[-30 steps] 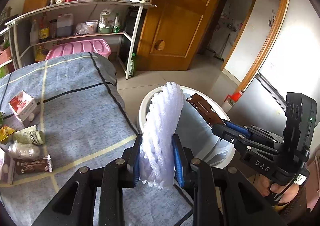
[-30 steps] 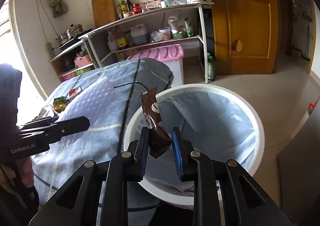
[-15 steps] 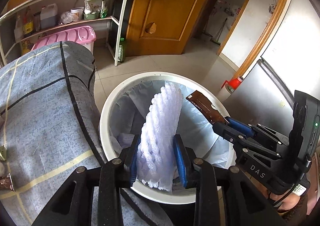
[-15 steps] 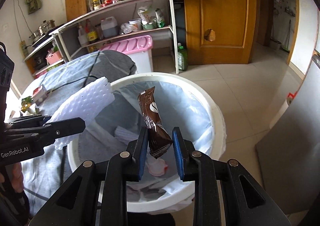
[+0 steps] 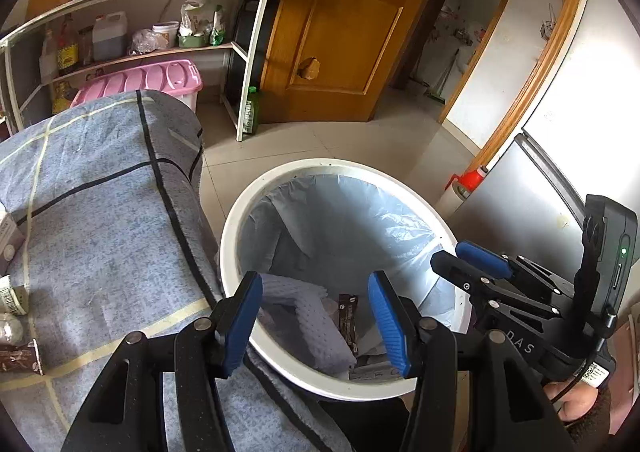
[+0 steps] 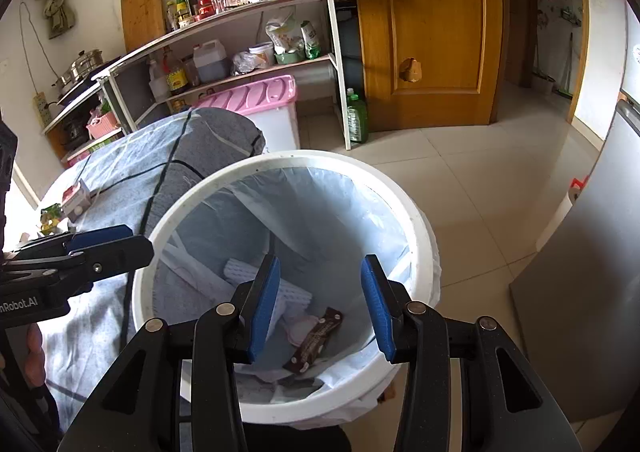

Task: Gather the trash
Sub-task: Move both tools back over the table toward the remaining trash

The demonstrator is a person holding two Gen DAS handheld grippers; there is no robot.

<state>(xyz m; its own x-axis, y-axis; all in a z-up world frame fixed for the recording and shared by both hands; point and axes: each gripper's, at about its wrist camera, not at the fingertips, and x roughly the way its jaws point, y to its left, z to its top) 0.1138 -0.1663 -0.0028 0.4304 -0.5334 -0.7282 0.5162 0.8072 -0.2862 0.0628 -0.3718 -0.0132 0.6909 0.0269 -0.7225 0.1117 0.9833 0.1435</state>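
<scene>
A white trash bin [image 5: 256, 208] [image 6: 420, 220] with a pale blue liner stands on the floor beside the table. At its bottom lie the white foam net [image 5: 316, 328] [image 6: 292, 296] and the brown snack wrapper [image 5: 347, 316] [image 6: 316, 338]. My left gripper [image 5: 316, 326] hangs over the bin's near rim, jaws opening, nothing between them. My right gripper [image 6: 320, 304] is over the bin too, jaws opening and empty. Each gripper shows in the other's view: the right gripper [image 5: 472, 260] at the bin's right edge, the left gripper [image 6: 108, 242] at its left edge.
A table with a blue-grey cloth [image 5: 100, 220] [image 6: 120, 180] touches the bin; a brown wrapper [image 5: 20, 358], a milk carton [image 6: 76, 198] and other litter lie on it. Behind stand a pink box [image 5: 148, 78], a shelf rack [image 6: 248, 32], a wooden door [image 6: 432, 32]; a fridge [image 5: 532, 192] stands right.
Both grippers have opened over the bin. The foam net dropped from the left one and the brown wrapper from the right; both now lie at the bin's bottom.
</scene>
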